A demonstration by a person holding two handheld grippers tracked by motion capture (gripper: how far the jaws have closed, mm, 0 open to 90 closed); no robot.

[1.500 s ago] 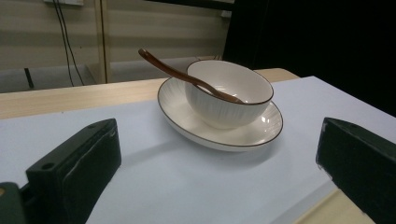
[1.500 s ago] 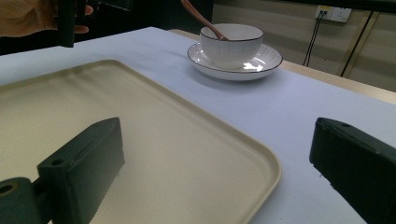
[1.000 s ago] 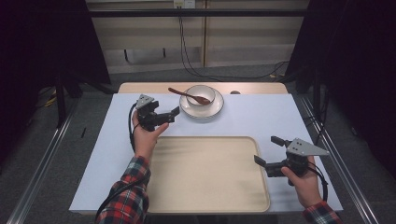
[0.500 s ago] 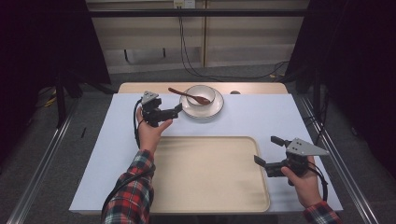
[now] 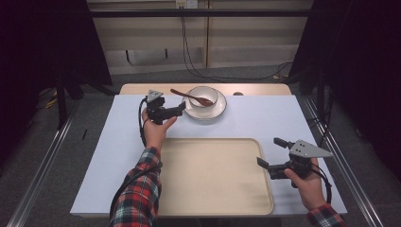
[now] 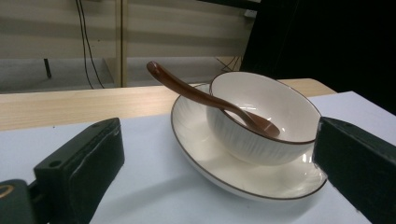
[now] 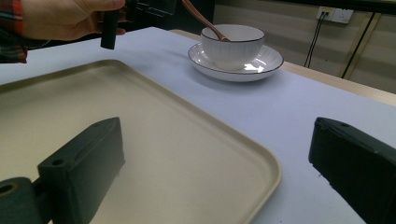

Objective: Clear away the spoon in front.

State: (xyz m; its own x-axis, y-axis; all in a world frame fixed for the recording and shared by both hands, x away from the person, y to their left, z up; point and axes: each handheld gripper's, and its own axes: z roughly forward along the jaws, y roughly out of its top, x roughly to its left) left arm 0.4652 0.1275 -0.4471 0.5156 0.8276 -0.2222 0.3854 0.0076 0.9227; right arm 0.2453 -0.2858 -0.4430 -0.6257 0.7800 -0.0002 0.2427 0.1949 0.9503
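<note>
At the far side of the worktop [image 5: 108,142], my left tongs [image 5: 176,110] hover wide open beside the saucer [image 5: 205,113], which carries the bowl [image 5: 204,96] and brown spoon [image 5: 189,97]. The crockery looks rigid, glazed, slippery and breakable; I'd grip the saucer's rim. My right tongs [image 5: 269,153] gape over the tray [image 5: 213,179].

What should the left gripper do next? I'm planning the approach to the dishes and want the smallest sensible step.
Probably ease the left gripper forward until its open jaws straddle the near rim of the plate. The jaws stand wide apart just short of it, holding nothing. The bowl sits on the plate with the spoon leaning in it, so keep low to avoid the spoon's handle.
</note>
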